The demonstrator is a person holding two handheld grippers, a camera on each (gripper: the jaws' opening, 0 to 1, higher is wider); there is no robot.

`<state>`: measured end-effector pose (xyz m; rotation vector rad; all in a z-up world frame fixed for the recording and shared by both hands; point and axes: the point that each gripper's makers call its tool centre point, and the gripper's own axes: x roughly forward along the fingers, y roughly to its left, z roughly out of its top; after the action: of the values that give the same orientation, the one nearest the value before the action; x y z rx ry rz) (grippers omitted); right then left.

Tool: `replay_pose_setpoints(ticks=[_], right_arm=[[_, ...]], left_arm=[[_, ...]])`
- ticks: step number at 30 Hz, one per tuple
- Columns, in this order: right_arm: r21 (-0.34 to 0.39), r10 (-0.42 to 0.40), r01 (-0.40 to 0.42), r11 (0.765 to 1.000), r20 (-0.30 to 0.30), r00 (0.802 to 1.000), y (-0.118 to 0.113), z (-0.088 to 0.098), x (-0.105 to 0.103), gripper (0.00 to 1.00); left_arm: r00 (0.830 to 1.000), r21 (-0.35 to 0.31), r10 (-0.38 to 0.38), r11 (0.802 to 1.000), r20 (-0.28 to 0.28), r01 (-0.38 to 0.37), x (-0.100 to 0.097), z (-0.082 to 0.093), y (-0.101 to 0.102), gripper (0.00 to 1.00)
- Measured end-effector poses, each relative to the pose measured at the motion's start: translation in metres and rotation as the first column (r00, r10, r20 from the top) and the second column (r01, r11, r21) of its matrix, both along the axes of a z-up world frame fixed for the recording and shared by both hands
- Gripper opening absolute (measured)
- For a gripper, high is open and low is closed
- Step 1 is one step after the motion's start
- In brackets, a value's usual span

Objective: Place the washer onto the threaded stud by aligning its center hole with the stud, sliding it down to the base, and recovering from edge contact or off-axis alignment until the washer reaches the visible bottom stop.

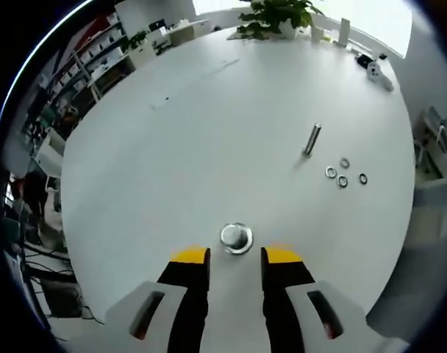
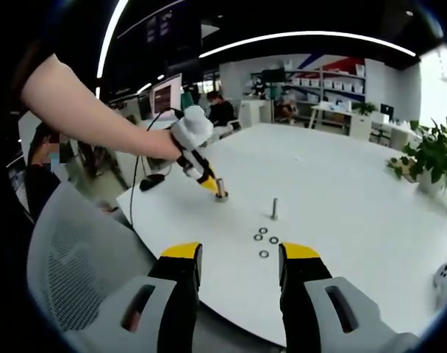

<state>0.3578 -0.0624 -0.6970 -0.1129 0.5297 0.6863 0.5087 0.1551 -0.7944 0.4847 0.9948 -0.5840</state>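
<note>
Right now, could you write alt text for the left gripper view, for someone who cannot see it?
An open yellow-tipped claw hovers over a white round table, just short of a shiny upright metal stud on a round base. Farther off stand a second slim metal stud and four small steel washers lying flat beside it.

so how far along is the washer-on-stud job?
Nothing looks done: all four washers lie loose on the white table beside a bolt. In hand: the left claw is open, closing in on the stud. The right claw is open, empty. Left: pick, align, slide down.
</note>
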Motion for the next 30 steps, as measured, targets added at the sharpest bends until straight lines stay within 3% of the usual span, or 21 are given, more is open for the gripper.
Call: replay_pose_setpoints(ticks=[13,21,25,30], right_arm=[[-0.044,-0.003,0.003,0.999,0.01,1.0,-0.002,-0.003,0.0,0.44],[-0.069,0.001,0.0,0.998,0.019,1.0,-0.001,-0.003,-0.001,0.44],[-0.097,0.003,-0.001,0.995,0.021,1.0,-0.003,-0.006,-0.001,0.44],[-0.113,0.007,-0.005,0.994,0.019,1.0,-0.002,-0.007,-0.001,0.44]], left_arm=[[0.99,-0.147,0.046,0.989,0.13,-0.026,-0.035,0.046,-0.004,0.27],[0.979,-0.21,0.072,0.977,0.189,-0.031,-0.06,0.066,0.007,0.28],[0.969,-0.29,0.14,0.954,0.201,-0.078,-0.067,0.076,0.014,0.29],[0.961,-0.305,0.138,0.95,0.241,-0.06,-0.08,0.088,0.018,0.3]])
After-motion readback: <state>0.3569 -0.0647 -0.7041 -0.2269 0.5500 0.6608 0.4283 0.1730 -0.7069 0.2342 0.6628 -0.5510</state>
